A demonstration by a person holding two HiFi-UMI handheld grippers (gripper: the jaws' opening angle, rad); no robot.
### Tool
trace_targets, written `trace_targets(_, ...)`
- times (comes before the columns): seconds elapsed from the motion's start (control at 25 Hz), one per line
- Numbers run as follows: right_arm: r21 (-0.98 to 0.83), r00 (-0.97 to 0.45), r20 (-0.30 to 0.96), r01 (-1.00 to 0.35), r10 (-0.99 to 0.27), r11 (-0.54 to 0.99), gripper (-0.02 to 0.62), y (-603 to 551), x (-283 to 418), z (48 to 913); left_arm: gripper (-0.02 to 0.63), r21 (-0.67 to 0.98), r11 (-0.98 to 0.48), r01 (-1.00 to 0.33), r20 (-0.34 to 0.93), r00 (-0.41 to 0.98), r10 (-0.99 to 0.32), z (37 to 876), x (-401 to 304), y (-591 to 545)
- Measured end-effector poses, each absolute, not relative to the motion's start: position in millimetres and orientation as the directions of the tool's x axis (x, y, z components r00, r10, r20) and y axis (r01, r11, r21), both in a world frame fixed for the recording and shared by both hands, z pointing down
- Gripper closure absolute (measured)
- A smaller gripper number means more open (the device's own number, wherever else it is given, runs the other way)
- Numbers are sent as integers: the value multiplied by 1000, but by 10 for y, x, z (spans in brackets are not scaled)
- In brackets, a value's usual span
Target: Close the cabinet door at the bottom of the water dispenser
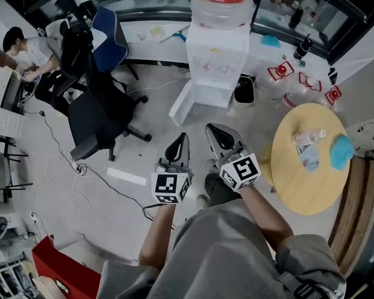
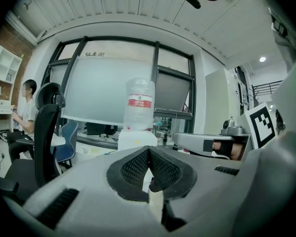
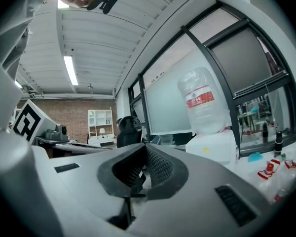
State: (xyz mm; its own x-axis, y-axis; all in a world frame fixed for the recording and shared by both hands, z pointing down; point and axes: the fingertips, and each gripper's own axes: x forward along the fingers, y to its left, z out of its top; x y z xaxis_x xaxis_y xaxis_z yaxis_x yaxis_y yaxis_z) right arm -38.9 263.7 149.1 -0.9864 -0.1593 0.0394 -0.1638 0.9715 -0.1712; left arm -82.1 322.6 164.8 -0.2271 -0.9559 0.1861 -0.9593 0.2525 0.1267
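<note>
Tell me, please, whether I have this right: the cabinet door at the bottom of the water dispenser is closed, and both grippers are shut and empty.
Not quite. The head view shows the cabinet door standing open, swung out from the bottom of the water dispenser. The left gripper and the right gripper are indeed shut and empty.
</note>
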Motion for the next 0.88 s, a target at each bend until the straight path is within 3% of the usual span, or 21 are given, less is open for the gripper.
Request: trace_targets(0.88, -299, -956, 110, -293, -272, 908, 586, 1174, -958, 1947, 600, 120, 141, -983, 334, -94, -938, 2083, -1449, 1725)
